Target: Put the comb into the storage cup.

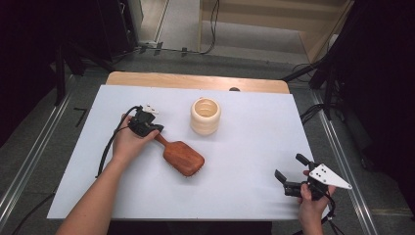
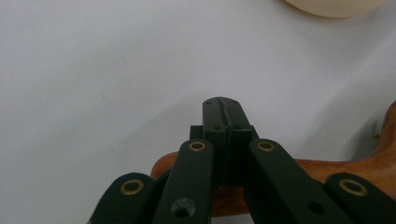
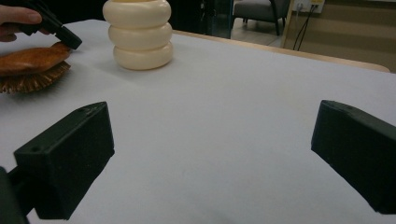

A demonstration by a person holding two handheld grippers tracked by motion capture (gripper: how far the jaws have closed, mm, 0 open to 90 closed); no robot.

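Currently | left gripper [image 1: 155, 131]: fingers pinching hairbrush [image 1: 182, 156] handle for lifting toward cup [image 1: 205, 115] | right gripper [image 1: 289, 171]: fingers spread, waiting.

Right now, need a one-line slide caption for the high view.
Left gripper shut on wooden hairbrush handle beside cream ribbed cup; right gripper open, idle at table's near-right corner.
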